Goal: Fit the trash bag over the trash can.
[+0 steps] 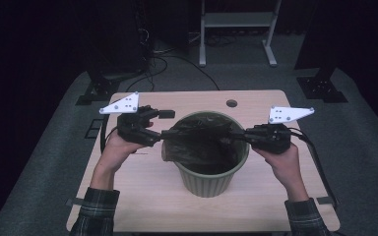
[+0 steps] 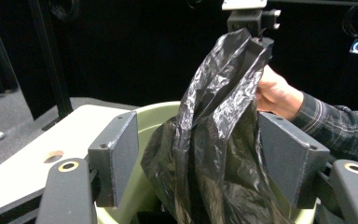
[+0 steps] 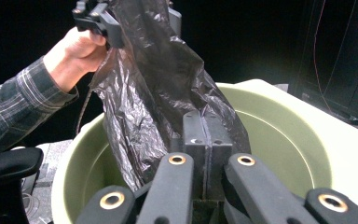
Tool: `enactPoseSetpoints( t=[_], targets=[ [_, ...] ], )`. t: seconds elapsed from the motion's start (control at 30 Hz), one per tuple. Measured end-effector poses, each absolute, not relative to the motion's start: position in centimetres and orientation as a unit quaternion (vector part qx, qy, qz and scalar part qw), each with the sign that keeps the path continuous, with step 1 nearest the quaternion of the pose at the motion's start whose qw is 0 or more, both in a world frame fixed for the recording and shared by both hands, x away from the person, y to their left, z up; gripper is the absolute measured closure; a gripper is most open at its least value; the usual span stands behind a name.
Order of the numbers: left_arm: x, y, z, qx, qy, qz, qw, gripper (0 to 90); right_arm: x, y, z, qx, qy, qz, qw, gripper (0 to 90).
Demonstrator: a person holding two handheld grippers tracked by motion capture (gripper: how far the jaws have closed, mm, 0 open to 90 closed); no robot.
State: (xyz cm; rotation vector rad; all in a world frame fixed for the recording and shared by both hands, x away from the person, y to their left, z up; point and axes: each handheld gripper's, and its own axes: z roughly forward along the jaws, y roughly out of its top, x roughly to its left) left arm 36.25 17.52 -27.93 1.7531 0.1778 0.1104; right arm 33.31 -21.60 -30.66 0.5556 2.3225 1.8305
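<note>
Standing near the middle of the table [image 1: 128, 206], a little toward the far edge, is a green bin [image 1: 211, 179] with a black bag [image 1: 197, 142] hanging inside it. The right gripper [image 1: 238, 135] reaches over the bin's right rim and pinches the bag — in the right gripper view its two jaws are pressed flat together with the crinkly plastic squeezed between them. The left gripper [image 1: 163, 125] sits at the bin's left rim. In the left gripper view its jaws stand apart — the bag [image 2: 214, 140] hangs in the gap between them, and the pads are not pressing on it. Each gripper is held by a hand in a checked sleeve [image 1: 96, 211] coming from the near edge.
</note>
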Motion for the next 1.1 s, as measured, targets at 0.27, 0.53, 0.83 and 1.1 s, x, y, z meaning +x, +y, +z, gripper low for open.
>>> enactPoseSetpoints(
  t=[0.27, 0.53, 0.83, 1.1],
  targets=[
    [36.1, 17.4, -26.8, 0.764, 0.053, 0.042, 0.642, 47.4, 33.6, -21.9, -31.0, 0.192, 0.769, 0.606, 0.067, 90.0],
    [36.0, 16.3, -25.4, 0.757, 0.038, 0.041, 0.651, 53.0, 33.5, -21.9, -31.2, 0.193, 0.773, 0.600, 0.071, 90.0],
    [35.4, 13.8, -24.4, 0.766, 0.008, 0.035, 0.642, 51.6, 33.7, -21.7, -31.3, 0.195, 0.773, 0.599, 0.069, 90.0],
    [36.0, 12.2, -25.0, 0.780, 0.016, 0.025, 0.625, 79.0, 33.6, -21.6, -31.4, 0.194, 0.774, 0.598, 0.068, 90.0]
  ],
)
